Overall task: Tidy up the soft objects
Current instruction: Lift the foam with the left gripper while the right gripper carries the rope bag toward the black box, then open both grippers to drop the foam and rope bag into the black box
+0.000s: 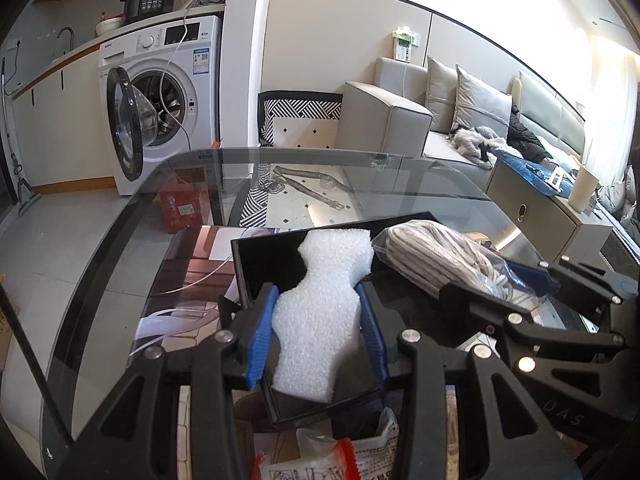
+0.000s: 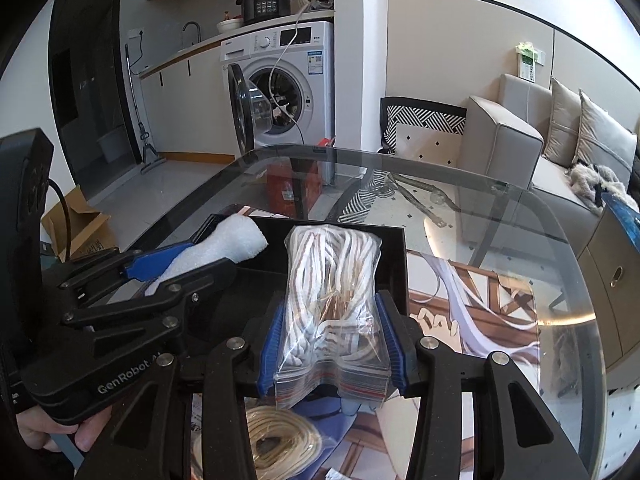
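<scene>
A black tray (image 1: 264,264) rests on the glass table (image 1: 120,240). My left gripper (image 1: 316,300) is shut on a white foam piece (image 1: 320,328), which its blue pads squeeze at the waist over the tray's left half. My right gripper (image 2: 332,308) is shut on a clear zip bag of striped cord (image 2: 332,264), held over the tray's right half (image 2: 394,256). From the right wrist view the left gripper (image 2: 222,246) and the foam piece (image 2: 244,240) show at the left. The bag (image 1: 424,252) and right gripper (image 1: 488,280) appear at the right of the left wrist view.
A coil of cream cord (image 2: 280,440) and printed packets (image 1: 344,460) lie near the table's front edge. A picture mat (image 2: 472,320) covers the glass beside the tray. A washing machine (image 1: 168,92) with its door open, a sofa (image 1: 384,120) and a hand (image 2: 52,436) are around.
</scene>
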`<state>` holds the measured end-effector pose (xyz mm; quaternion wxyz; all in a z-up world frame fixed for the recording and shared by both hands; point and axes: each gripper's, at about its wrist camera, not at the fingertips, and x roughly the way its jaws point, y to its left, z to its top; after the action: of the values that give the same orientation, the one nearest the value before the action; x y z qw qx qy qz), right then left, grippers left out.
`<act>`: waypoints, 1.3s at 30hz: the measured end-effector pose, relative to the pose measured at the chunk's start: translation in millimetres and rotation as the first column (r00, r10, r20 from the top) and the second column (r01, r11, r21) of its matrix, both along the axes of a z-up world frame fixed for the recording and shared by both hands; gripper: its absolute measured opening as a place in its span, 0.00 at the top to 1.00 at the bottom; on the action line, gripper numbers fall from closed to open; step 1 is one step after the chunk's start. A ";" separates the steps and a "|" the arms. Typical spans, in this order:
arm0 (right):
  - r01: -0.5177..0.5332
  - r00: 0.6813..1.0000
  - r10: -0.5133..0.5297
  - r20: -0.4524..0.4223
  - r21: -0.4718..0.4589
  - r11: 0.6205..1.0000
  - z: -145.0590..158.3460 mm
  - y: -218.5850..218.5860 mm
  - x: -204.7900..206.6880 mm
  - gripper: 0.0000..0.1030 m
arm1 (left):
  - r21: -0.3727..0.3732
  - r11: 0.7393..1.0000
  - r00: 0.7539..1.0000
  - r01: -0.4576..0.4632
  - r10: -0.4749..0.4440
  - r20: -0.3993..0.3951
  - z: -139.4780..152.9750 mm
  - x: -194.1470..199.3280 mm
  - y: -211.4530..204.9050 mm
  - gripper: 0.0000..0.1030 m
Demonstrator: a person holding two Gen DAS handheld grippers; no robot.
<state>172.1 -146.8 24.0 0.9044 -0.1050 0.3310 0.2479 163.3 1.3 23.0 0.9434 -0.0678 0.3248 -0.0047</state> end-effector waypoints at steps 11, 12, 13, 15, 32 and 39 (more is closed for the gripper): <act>-0.005 0.999 0.004 -0.047 -0.014 1.000 -13.2 1.1 18.5 0.46 | 0.029 1.000 1.000 0.003 -0.003 -0.009 -5.2 5.6 -3.9 0.62; -0.010 0.998 0.009 -0.054 -0.019 1.000 -14.7 1.5 18.2 0.46 | 0.032 0.999 1.000 0.006 -0.006 -0.008 -5.4 5.3 -3.9 0.62; -0.014 0.998 0.012 -0.063 -0.025 1.000 -16.4 2.2 17.4 0.46 | 0.035 0.999 1.000 0.009 -0.009 -0.008 -5.7 5.1 -4.3 0.62; -0.019 0.998 0.017 -0.054 -0.045 0.999 -17.9 3.6 13.1 0.46 | 0.038 0.999 1.000 0.016 -0.015 -0.007 -5.9 4.7 -4.4 0.62; -0.032 0.995 0.033 0.096 -0.006 0.999 -1.8 -21.2 -39.1 0.18 | 0.023 0.992 0.992 0.125 -0.125 0.006 0.3 -16.1 -8.6 0.37; -0.005 0.990 0.005 0.140 -0.002 1.000 8.4 -40.0 -60.4 0.05 | 0.023 0.987 0.986 0.158 -0.159 0.054 10.4 -39.0 -8.8 0.05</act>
<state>111.7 -186.9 32.4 0.9247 -0.1239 0.2667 0.2419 124.3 -7.5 33.4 0.9493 -0.0328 0.3025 -0.0788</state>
